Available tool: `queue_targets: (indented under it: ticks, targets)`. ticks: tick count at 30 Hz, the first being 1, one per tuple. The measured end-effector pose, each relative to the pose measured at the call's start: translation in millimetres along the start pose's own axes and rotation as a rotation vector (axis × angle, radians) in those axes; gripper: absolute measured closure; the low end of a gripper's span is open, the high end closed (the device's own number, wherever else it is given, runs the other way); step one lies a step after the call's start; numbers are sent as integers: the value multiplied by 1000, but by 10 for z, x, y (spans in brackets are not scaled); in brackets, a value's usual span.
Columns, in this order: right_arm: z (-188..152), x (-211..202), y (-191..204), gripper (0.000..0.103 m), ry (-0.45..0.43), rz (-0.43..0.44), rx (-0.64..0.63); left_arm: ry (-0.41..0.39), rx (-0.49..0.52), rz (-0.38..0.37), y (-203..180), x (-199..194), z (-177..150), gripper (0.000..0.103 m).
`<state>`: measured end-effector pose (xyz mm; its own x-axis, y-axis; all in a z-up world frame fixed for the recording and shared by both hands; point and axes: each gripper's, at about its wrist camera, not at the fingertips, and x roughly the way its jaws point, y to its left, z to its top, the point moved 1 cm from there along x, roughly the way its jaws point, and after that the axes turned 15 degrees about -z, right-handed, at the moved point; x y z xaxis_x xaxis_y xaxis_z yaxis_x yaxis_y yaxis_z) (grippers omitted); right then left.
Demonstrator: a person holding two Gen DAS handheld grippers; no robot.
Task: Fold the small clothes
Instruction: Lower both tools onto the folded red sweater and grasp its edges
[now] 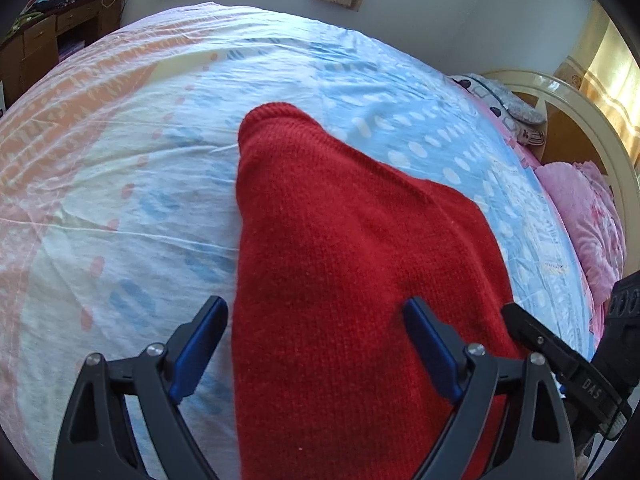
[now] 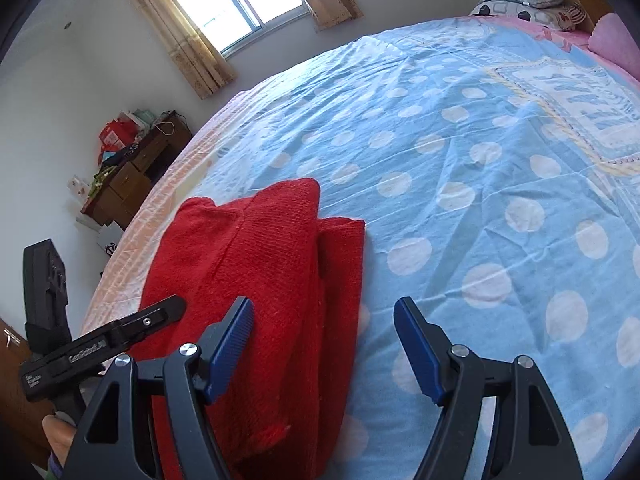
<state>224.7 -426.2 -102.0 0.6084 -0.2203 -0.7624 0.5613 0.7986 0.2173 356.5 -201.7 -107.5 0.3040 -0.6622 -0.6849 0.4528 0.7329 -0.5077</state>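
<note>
A red knitted sweater [image 1: 340, 272] lies folded into a long narrow shape on the bed sheet [image 1: 120, 184]. My left gripper [image 1: 316, 320] is open just above its near part, one finger on each side of the left edge area. In the right wrist view the sweater [image 2: 264, 280] shows layered folds, with a sleeve laid over the body. My right gripper [image 2: 324, 320] is open and empty over the sweater's right edge. The left gripper [image 2: 156, 316] shows at the lower left there. The right gripper's finger [image 1: 536, 336] shows at the lower right of the left wrist view.
The bed sheet is blue with white dots [image 2: 480, 160] and pink at the far side. Pillows [image 2: 528, 0] and a pink blanket [image 1: 580, 216] lie at the headboard [image 1: 560, 96]. A wooden desk [image 2: 132, 172] with clutter stands by the wall under a window [image 2: 232, 0].
</note>
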Motion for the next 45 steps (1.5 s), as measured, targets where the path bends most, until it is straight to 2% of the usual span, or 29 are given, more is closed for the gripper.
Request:
queue_targets:
  ticks: [3,5,8,12,20,22,25,27,31,34,36,37,38,40,45]
  targets:
    - [-14,156,19,28,25,24,16,1,-9,-7,38,37,-12,7]
    - [-25,169,38,27,-8,23,22,-4,0,-9,42,37,-19,7]
    - [-26,175,53,27,-7,34,26,-4,19,0,17,62,-6,7]
    - [-47,184,130,27,4,74,-13,-10,23,0,23,77,-1,7]
    - [-35,236,217,27,5,81,-30,-17,34,-6,21,95,6,7]
    - [-42,224,159,27,6,122,8,-18,35,-14,26,99,9,7]
    - [-69,215,-51,27,9,250,134,-18,43,-17,23,104,9,7]
    - [-64,215,-102,26,11,293,171,-18,45,-18,23,109,13,7]
    - [-51,229,176,11,22,223,51,-20,51,-16,24,117,17,7]
    - [-37,278,334,11,21,167,-19,-21,55,-14,24,119,14,7]
    - [-37,287,358,15,17,165,-30,-22,57,-13,23,124,14,7]
    - [-40,288,354,30,15,171,-30,-22,56,-13,21,125,15,7]
    - [-48,296,345,38,20,192,-29,-22,57,-11,21,127,16,7]
    - [-55,305,336,40,21,197,-31,-25,59,-8,15,126,11,7]
    - [-93,222,429,45,-35,123,-97,-29,64,-4,9,139,16,7]
